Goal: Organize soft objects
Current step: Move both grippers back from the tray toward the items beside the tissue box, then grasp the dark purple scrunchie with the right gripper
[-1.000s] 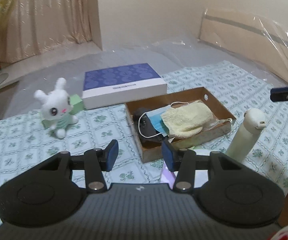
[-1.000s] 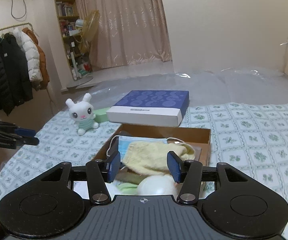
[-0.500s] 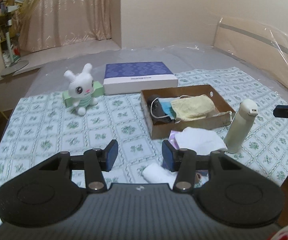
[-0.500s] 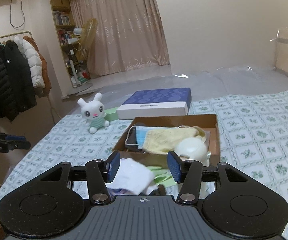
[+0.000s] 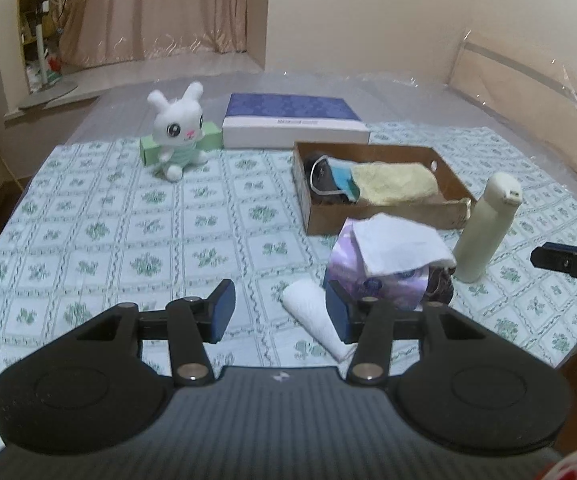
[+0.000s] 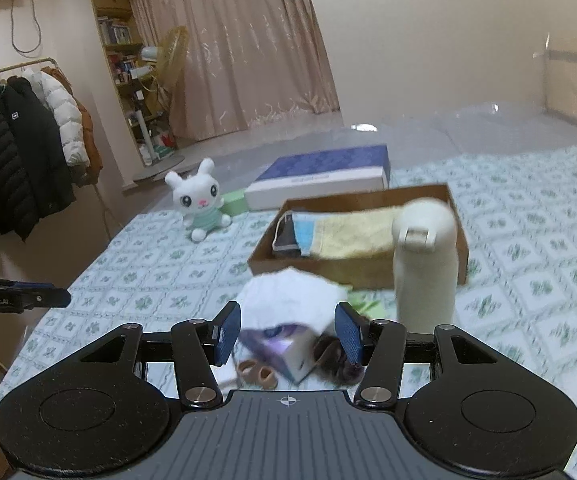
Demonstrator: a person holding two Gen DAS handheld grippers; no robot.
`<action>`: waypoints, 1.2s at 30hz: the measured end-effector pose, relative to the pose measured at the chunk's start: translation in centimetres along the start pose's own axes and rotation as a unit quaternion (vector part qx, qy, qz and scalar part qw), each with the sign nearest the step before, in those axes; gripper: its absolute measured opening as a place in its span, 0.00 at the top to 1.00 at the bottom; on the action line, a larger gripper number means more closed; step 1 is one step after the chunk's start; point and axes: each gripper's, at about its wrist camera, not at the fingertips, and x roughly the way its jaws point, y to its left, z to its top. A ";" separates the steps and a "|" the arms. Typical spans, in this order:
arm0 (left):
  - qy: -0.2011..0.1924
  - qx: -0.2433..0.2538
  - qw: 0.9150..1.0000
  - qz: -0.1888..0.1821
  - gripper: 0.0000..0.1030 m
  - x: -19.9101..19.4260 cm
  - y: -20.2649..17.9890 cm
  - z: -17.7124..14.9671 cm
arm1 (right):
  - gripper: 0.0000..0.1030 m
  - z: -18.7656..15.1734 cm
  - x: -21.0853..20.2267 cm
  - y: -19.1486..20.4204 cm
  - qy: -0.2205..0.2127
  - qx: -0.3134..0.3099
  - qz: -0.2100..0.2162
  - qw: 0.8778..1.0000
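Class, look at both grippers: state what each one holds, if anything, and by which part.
Nothing is held. The left gripper and right gripper both stand open above the bedspread, with nothing clamped between their fingers.

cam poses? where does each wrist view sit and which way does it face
Left wrist: behind the open left gripper, facing down the bed over the rolled white cloth; right gripper at the right edge.
Right wrist: behind the open right gripper, facing the cream bottle; left gripper at the left edge.
Shared: plush bunny, cardboard box.
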 end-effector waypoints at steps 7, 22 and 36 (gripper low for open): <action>0.037 -0.008 0.999 0.001 0.54 2.5 -1.2 -2.6 | 0.49 -2.9 1.7 0.0 0.028 0.009 -0.015 0.999; 0.092 0.001 0.996 -0.020 0.54 7.9 -4.3 -5.0 | 0.49 -6.5 5.5 -0.3 0.061 -0.012 -0.053 0.997; 0.101 0.013 0.995 -0.019 0.43 14.2 -6.8 -5.2 | 0.49 -7.7 10.3 -3.0 0.062 -0.038 -0.078 0.994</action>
